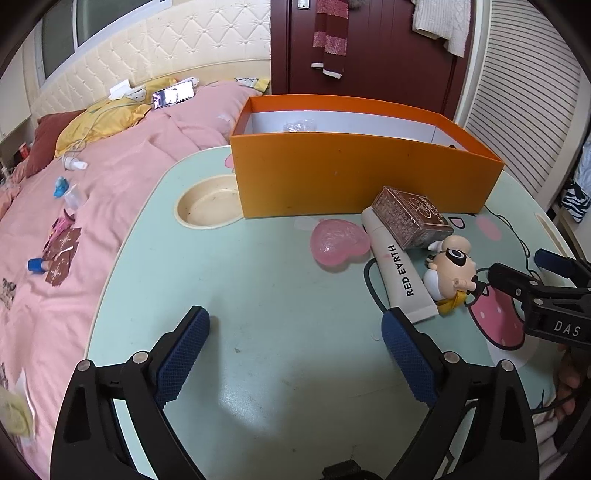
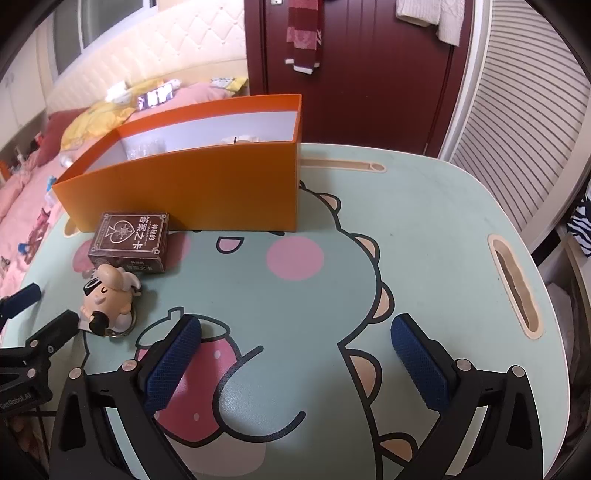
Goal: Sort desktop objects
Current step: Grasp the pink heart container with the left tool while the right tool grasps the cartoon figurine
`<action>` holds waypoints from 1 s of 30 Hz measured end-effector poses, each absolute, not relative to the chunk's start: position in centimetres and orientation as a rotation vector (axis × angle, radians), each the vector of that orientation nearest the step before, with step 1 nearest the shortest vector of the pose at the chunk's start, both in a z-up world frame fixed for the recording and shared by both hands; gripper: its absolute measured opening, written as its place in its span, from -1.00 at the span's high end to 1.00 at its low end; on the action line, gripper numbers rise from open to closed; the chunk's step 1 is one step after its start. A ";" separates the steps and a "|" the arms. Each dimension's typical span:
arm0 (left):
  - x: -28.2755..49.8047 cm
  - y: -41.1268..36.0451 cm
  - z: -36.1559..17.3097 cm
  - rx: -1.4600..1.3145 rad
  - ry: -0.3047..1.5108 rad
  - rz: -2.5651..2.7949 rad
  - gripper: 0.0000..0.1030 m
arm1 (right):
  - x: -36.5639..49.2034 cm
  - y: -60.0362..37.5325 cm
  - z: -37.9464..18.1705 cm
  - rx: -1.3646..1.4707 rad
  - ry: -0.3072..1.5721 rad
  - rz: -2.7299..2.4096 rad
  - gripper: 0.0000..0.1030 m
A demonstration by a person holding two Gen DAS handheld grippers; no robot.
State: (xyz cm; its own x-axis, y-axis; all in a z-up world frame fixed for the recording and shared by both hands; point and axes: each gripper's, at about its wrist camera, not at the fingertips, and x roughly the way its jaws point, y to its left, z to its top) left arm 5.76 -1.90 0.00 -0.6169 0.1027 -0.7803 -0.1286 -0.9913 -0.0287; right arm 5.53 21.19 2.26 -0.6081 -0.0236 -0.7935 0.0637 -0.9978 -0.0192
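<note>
Orange box (image 1: 354, 173) stands at the tabletop's (image 1: 258, 295) far edge. In front of it, left to right — pink heart dish (image 1: 338, 240), white tube (image 1: 400, 273) reading "RED EARTH", brown card box (image 1: 410, 218), toy figure (image 1: 448, 266). Left gripper (image 1: 295, 354) and right gripper (image 2: 295, 362) have fingers spread, empty — between picks, I judge; next calls for reaching one item.

Pink rumpled quilt (image 1: 122, 177) covers bed left of table. Yellow pillow (image 1: 99, 125) near cream tufted headboard (image 1: 159, 48); lit smartphone (image 1: 173, 94) just beside pillow. Striped red-white scarf (image 1: 330, 37) hangs on dark red door (image 1: 388, 62). White knit garment (image 1: 443, 22) hangs beside white slatted panel (image 1: 517, 110).
</note>
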 end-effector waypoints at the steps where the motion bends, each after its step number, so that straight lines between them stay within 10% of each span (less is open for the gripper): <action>1: 5.7 -1.9 0.0 -1.307 0.045 2.714 -0.84 | 5.5 21.3 2.3 1.367 0.070 -2.773 -1.00; 9: 5.9 -1.7 0.3 -1.309 0.046 2.713 -0.84 | 5.5 20.8 2.3 1.364 0.069 -2.755 -0.99; 13: 5.9 -1.7 0.3 -1.310 0.045 2.711 -0.84 | 6.3 20.5 3.1 1.285 0.032 -2.710 -0.61; 30: 5.9 -2.5 0.3 -1.336 0.004 2.756 -0.84 | 4.3 13.8 4.1 1.201 0.050 -2.383 -0.19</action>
